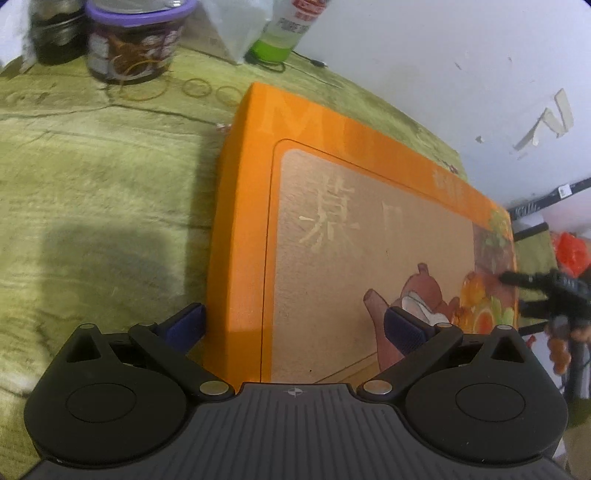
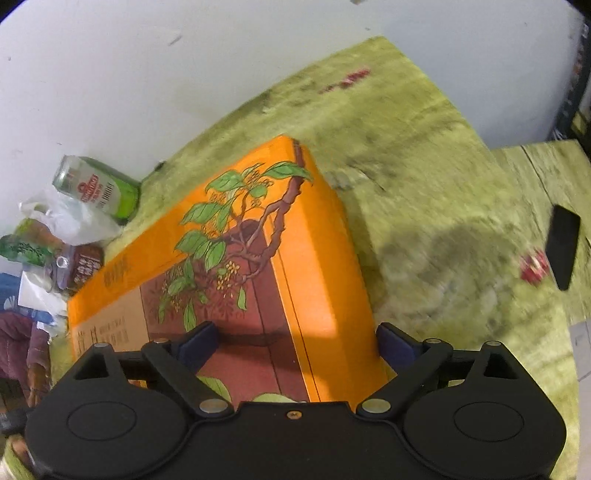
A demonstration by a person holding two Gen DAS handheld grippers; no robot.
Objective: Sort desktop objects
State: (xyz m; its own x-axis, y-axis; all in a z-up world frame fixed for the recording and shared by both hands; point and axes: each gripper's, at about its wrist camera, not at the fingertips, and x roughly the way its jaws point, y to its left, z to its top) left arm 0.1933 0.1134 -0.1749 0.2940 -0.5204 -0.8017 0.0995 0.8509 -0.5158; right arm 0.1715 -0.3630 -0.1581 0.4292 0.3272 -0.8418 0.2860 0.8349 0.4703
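Grippers sit at opposite ends of the orange box (image 1: 332, 240), both with jaws spread wide and gripping nothing. The left gripper (image 1: 293, 332) straddles one edge: one finger hangs outside the box wall at about 8 o'clock, the other rests over the printed lid at 4 o'clock. The right gripper (image 2: 295, 343) straddles the far end likewise, one finger above the lid, one beyond the side.

The box lies flat on the green cloth (image 1: 92, 184), its long side near the wall. Beyond it at 11 o'clock in the left view stand a purple-lidded jar (image 1: 133, 40), loose rubber bands (image 1: 197, 88) and a green bottle (image 1: 284, 33); in the right view a black block (image 2: 563, 245) and a small red item (image 2: 533, 267) lie at 3 o'clock.

Judging risk: a wide, smooth lid may slip from narrow pads. Uneven lifting could tilt the box. Pushing it toward 11 o'clock could knock the jar or bottle. Blur hides whether either finger touches the cardboard.
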